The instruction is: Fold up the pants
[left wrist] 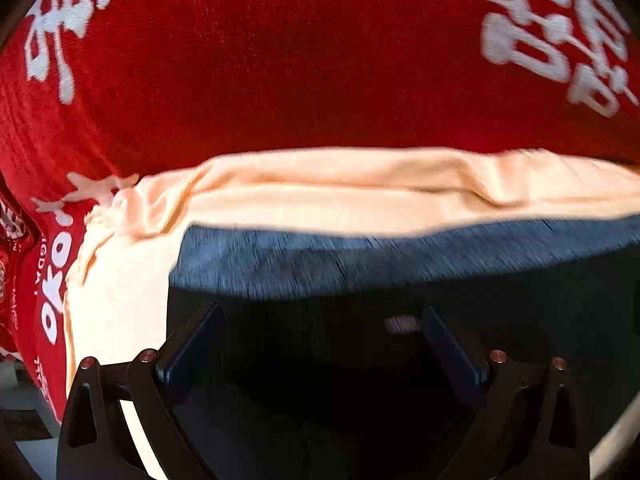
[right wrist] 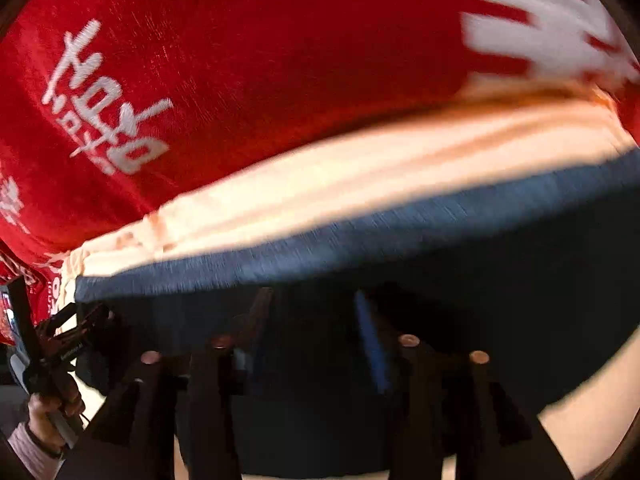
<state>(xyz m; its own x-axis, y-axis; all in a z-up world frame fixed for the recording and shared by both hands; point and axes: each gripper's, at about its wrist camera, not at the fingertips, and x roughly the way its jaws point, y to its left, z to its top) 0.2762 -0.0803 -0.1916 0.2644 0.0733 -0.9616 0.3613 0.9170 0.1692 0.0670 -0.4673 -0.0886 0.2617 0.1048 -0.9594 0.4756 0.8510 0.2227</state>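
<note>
The dark blue pants (left wrist: 360, 256) lie on a cream cloth (left wrist: 320, 196); their near part is in deep shadow. They also fill the lower half of the right wrist view (right wrist: 360, 232). My left gripper (left wrist: 320, 320) hovers over the dark fabric with its fingers (left wrist: 196, 344) spread wide and nothing between them. My right gripper (right wrist: 312, 312) is over the same dark fabric; its fingers (right wrist: 370, 340) stand apart, and shadow hides whether cloth lies between them. The left gripper and the hand holding it show at the far left of the right wrist view (right wrist: 68, 328).
A red cloth with white lettering (left wrist: 280, 60) covers the surface beyond the cream cloth, and it also shows in the right wrist view (right wrist: 260, 60). The cream cloth (right wrist: 320, 172) borders the pants' far edge. A pale surface (right wrist: 592, 400) shows at the lower right.
</note>
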